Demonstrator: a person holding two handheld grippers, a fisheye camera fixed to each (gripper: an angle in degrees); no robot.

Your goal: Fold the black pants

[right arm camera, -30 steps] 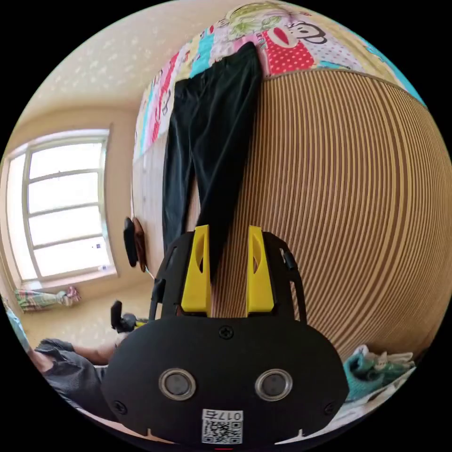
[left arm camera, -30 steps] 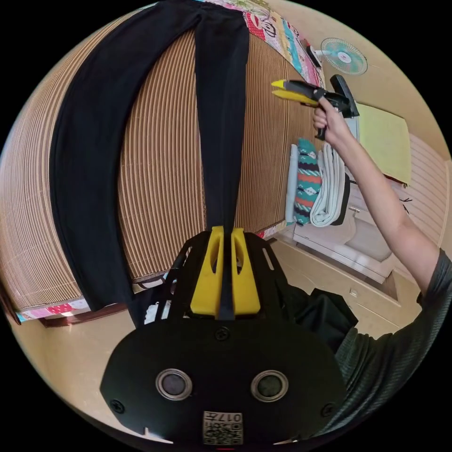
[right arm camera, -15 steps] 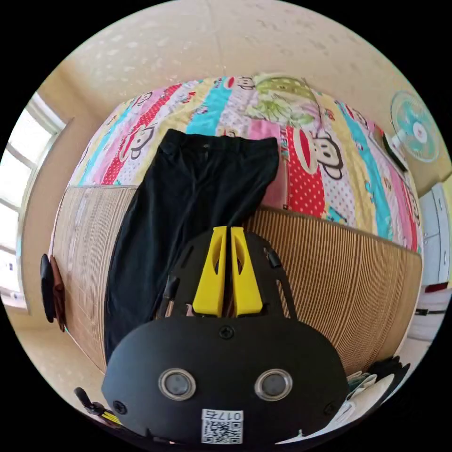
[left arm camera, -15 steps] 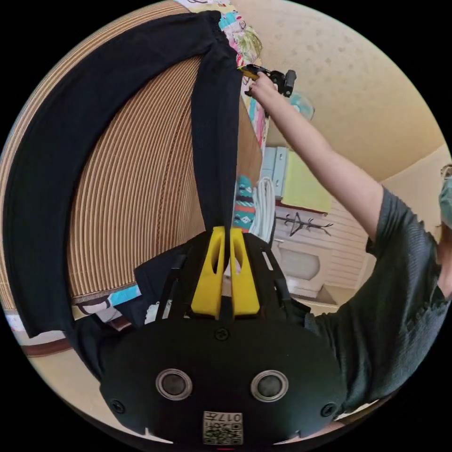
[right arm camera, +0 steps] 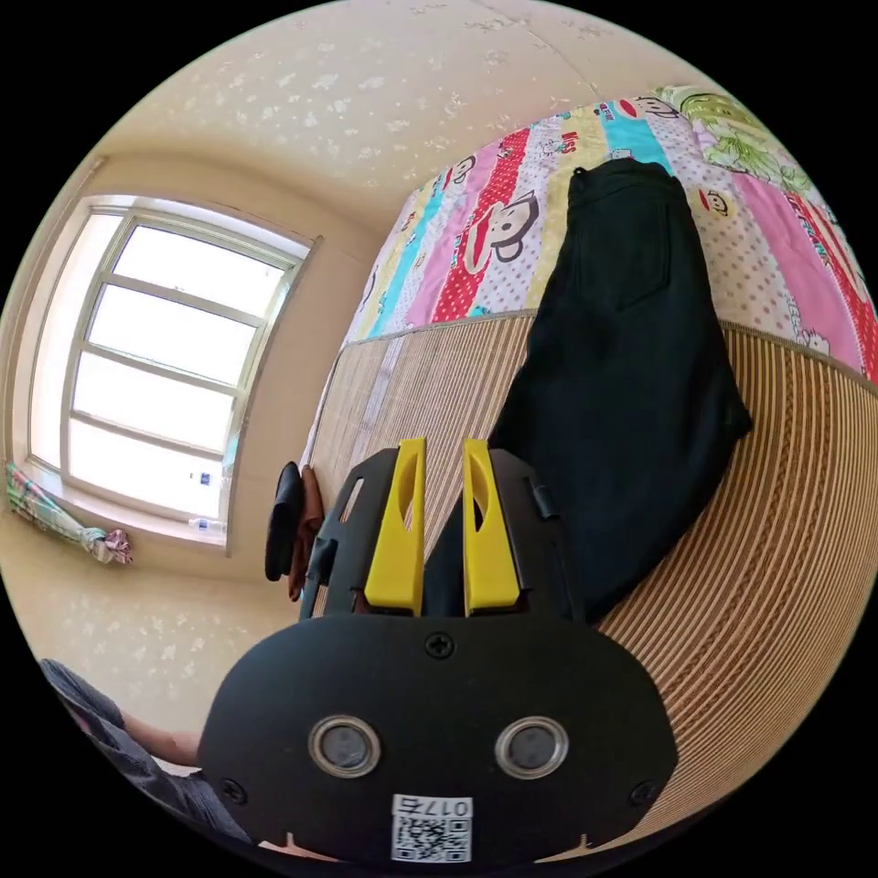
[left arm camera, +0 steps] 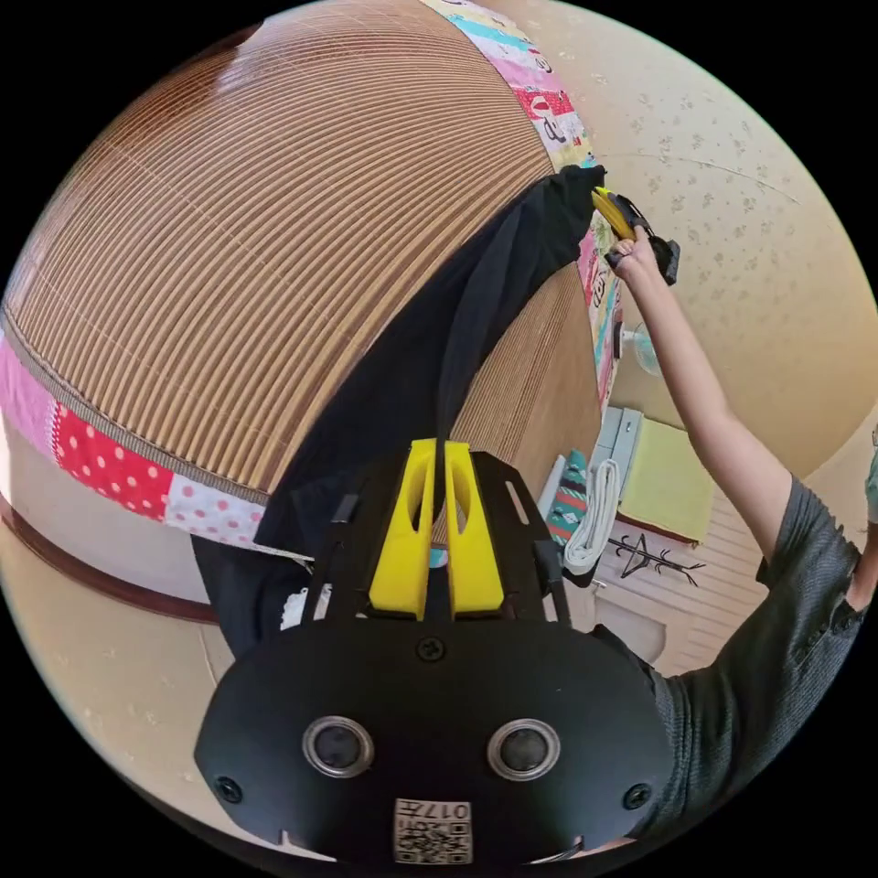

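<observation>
The black pants (right arm camera: 631,366) lie folded lengthwise on a bamboo mat (right arm camera: 777,549), with the waist far off on the patterned quilt (right arm camera: 476,247). My right gripper (right arm camera: 444,448) sits at their near edge, its jaws a little apart with black fabric between them low down. In the left gripper view the pants (left arm camera: 457,329) run as a dark band from my left gripper (left arm camera: 436,448), shut on the leg end, up to the right gripper (left arm camera: 605,203) held in a hand.
The mat (left arm camera: 274,229) covers most of the bed, and the quilt (left arm camera: 110,466) borders it. Folded cloths (left arm camera: 581,512) and a fan (left arm camera: 640,347) stand beside the bed. A person's arm (left arm camera: 713,421) reaches over. A window (right arm camera: 155,357) is on the wall.
The spread legs have been brought together, so the pants now lie doubled lengthwise. The right gripper's jaws, shut half a second ago, now stand apart. Both cameras have swung.
</observation>
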